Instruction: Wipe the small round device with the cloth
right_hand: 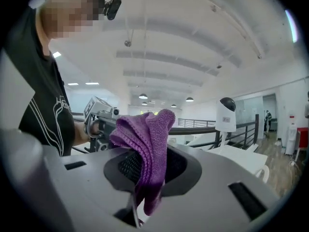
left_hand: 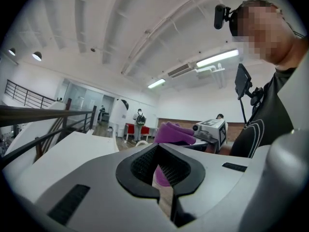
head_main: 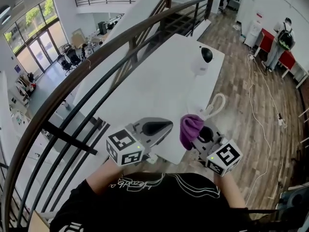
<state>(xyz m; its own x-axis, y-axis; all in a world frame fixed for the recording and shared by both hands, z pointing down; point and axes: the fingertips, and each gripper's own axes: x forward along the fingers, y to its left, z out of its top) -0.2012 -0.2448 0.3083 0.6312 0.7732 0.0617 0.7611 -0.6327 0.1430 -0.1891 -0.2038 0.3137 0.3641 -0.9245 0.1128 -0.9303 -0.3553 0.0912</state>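
Right gripper view: the right gripper [right_hand: 137, 199] is clamped on the cloth [right_hand: 147, 141]. The purple cloth is pinched low in the jaws, and its loose folds rise above them. The left gripper [left_hand: 166, 195] has its jaws together with nothing between them, and it sits at 9 o'clock of the right one, near but apart. Both are held at the near edge of the table [head_main: 145, 91]. A white cable [head_main: 218, 103] lies in a loop on the table just beyond the right gripper, at about 1 o'clock. The device [head_main: 202, 59] stands upright at the far end of the table, at about 12 to 1 o'clock from the grippers, well apart from the cloth and touched by neither gripper. Assessment: the cloth is in hand, so the pick-up is complete. The wiping itself appears not yet begun. The cloth must still be carried across the table to the device and rubbed over its surface, and the left gripper is free to steady the device. Containers: none shows on the table in any view, so there are no contents to record.
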